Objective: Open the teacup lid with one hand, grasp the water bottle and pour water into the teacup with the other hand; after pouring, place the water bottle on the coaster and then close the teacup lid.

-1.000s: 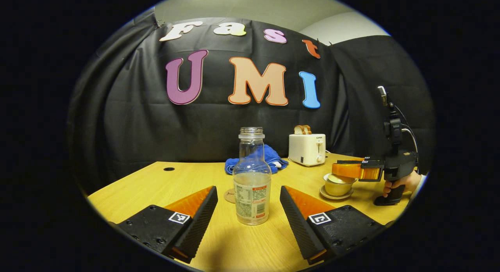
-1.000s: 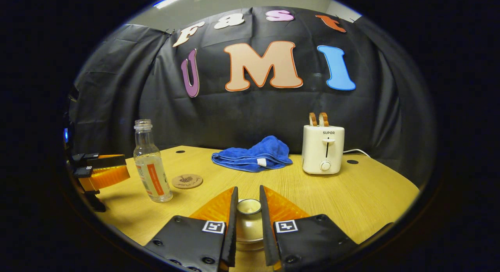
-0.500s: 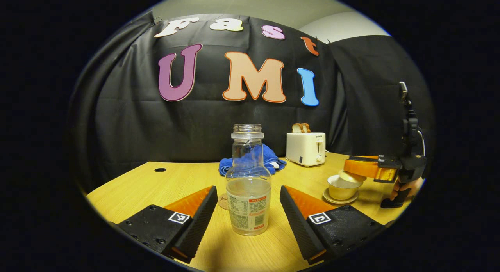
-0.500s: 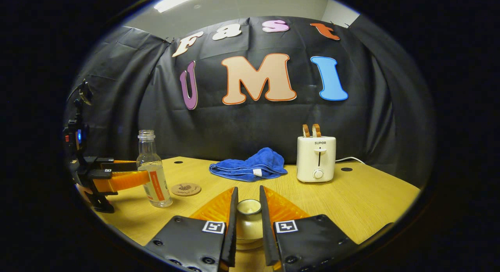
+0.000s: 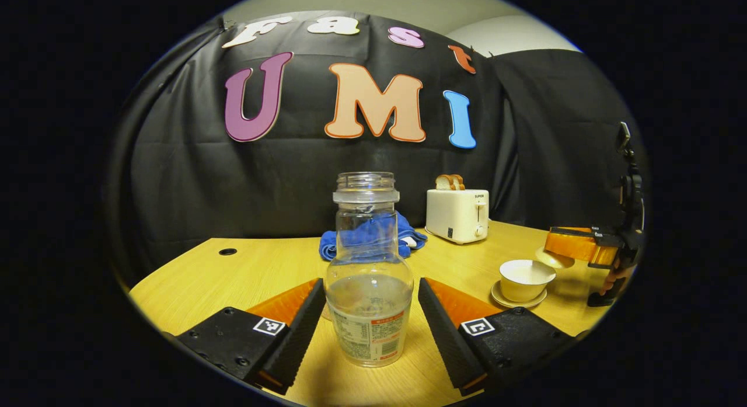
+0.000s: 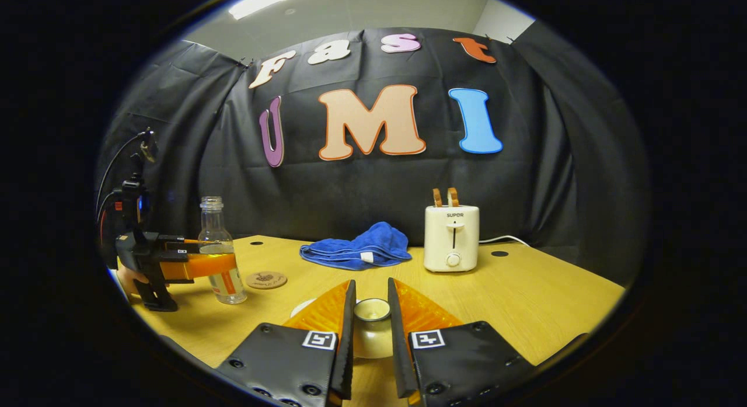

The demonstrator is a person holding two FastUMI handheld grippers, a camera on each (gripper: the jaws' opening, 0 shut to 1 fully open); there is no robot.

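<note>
The wooden surface (image 6: pixel 543 290) curves away to a rounded far edge against the black cloth wall, with bare wood to the right of the toaster (image 6: pixel 451 238) and in front of it. Two small dark holes sit in the surface near its back edge.

The left gripper (image 5: pixel 369 313) has its jaws spread wide, one finger on each side of the bottle (image 5: pixel 367 278). The bottle stands upright between them, uncapped, partly filled with water; a narrow gap shows on each side, so the fingers are not pressing it. In the right gripper view that gripper (image 6: pixel 198 261) reaches the bottle from the left at mid-height.

The right gripper (image 6: pixel 370 331) has its jaws clenched on the knob of the lid (image 6: pixel 372 331), both fingers against it. In the left gripper view this gripper (image 5: pixel 578 246) holds the lid off to the right of the teacup (image 5: pixel 526 278) and above it, clear of the rim. The teacup stands open on its saucer (image 5: pixel 518 302), near the surface's right edge.

The coaster (image 6: pixel 266 279) lies flat just beside the bottle, toward the centre of the surface. A crumpled blue cloth (image 6: pixel 356 252) lies behind, near the wall, and the toaster with two slices in its slots stands beside the cloth. Between bottle and teacup the surface is bare.
</note>
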